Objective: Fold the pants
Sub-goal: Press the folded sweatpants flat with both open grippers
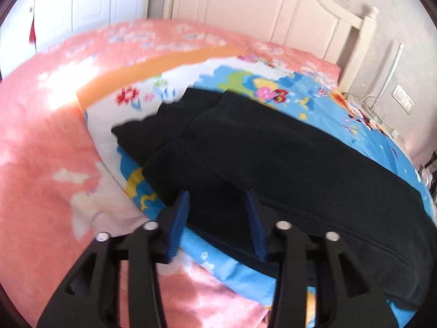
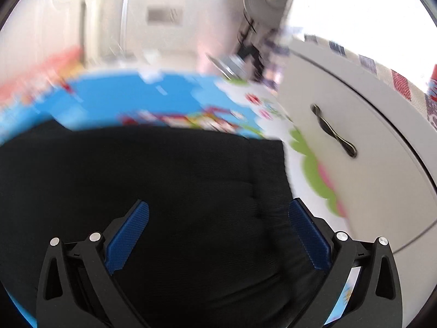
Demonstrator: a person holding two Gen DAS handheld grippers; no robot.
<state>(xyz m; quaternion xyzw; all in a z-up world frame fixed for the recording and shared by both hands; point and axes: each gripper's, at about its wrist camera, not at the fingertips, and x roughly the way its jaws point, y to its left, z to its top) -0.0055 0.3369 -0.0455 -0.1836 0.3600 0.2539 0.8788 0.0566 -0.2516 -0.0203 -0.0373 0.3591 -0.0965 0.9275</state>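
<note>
Bright daylight; glare blows out the right wrist view's upper right. Both views motion-blurred, with dark fisheye-curved edges.

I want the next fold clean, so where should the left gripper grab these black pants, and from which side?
Probably the leg cuffs: two free ends lying flat over the cartoon blanket. The left gripper could come in low from the pink bedspread side, sliding one finger under the hem, since that edge is exposed.

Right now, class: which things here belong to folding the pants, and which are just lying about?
Part of the job:
black pants
left gripper
right gripper

Just lying about:
cartoon sheet
pink blanket
headboard
white cabinet
</note>
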